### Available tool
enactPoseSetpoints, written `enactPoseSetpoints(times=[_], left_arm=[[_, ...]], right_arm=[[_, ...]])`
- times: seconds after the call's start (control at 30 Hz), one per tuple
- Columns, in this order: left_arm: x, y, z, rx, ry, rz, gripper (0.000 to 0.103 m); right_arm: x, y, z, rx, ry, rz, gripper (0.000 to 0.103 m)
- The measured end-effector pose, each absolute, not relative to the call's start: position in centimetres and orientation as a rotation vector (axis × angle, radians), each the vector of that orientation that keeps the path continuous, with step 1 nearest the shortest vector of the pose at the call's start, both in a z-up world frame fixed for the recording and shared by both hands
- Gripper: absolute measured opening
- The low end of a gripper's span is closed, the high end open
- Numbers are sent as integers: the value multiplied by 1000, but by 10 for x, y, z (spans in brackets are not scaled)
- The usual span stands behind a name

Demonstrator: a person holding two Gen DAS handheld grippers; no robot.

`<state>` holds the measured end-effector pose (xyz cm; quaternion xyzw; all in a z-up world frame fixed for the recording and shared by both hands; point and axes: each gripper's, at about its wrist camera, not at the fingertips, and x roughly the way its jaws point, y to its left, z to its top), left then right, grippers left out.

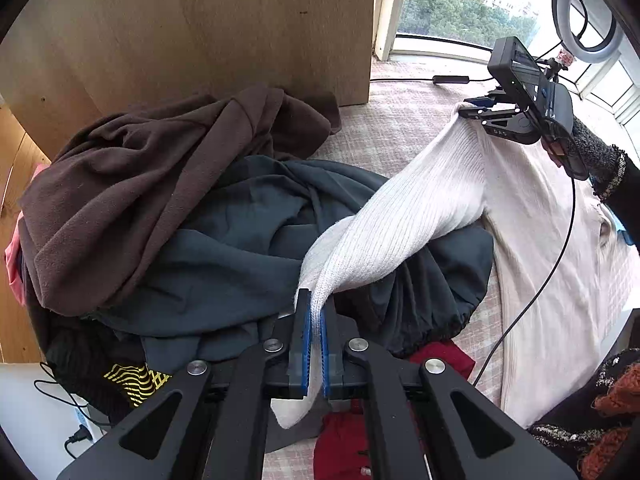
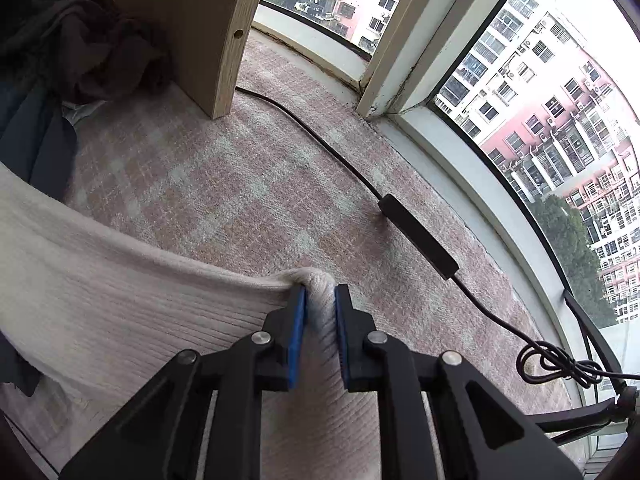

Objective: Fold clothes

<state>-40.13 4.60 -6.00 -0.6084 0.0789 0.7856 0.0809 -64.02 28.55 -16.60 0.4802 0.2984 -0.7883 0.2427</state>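
While both tools clamp the cream sweater [image 1: 420, 208], its sleeve stretches across the dark clothes pile [image 1: 224, 240]. Left tool [image 1: 315, 320] grips the cuff, right tool [image 2: 320, 304] the shoulder. Keep tension even, then lay the sleeve flat beside that pile.

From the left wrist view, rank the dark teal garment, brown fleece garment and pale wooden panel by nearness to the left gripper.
1. Dark teal garment, directly ahead of the left gripper.
2. Brown fleece garment, heaped behind, to the left.
3. Pale wooden panel, upright at the back.
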Motion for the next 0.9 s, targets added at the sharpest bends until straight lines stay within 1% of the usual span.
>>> enactPoseSetpoints(times=[0.03,0.13,0.2,0.27,0.37,0.43,0.5,0.53,0.6,0.67,0.7,0.73,0.83,0.9], left_arm=[[-401,50,-57,-1809,250,2347,3],[-406,57,-61,-1815,303,2341,3],[-410,57,-69,-1841,330,2350,3],[-412,56,-76,-1871,368,2370,7],[-405,52,-78,-1903,448,2433,13],[-389,53,-69,-1882,486,2490,16],[-366,58,-56,-1844,511,2536,16],[-354,62,-49,-1818,498,2565,16],[-333,77,-40,-1745,417,2579,15],[-323,100,-43,-1658,274,2521,15],[-321,114,-52,-1633,193,2461,15],[-325,133,-69,-1640,164,2387,17],[-340,190,-126,-1690,160,2192,17],[-352,217,-154,-1697,145,2129,17]], right_arm=[[-632,287,-156,1294,791,-2156,31],[-606,293,-126,1238,718,-2159,38],[-586,293,-117,1243,668,-2099,38],[-563,291,-127,1286,663,-1995,38],[-548,289,-164,1330,814,-1976,38],[-555,299,-186,1420,837,-1990,37],[-567,309,-185,1459,706,-2019,37],[-572,313,-185,1488,680,-2027,37],[-577,319,-184,1514,615,-2031,37],[-578,322,-182,1524,588,-2036,37],[-577,323,-181,1521,591,-2042,37],[-575,323,-180,1516,598,-2051,38],[-570,324,-176,1505,611,-2076,38],[-569,327,-174,1507,599,-2084,39]])
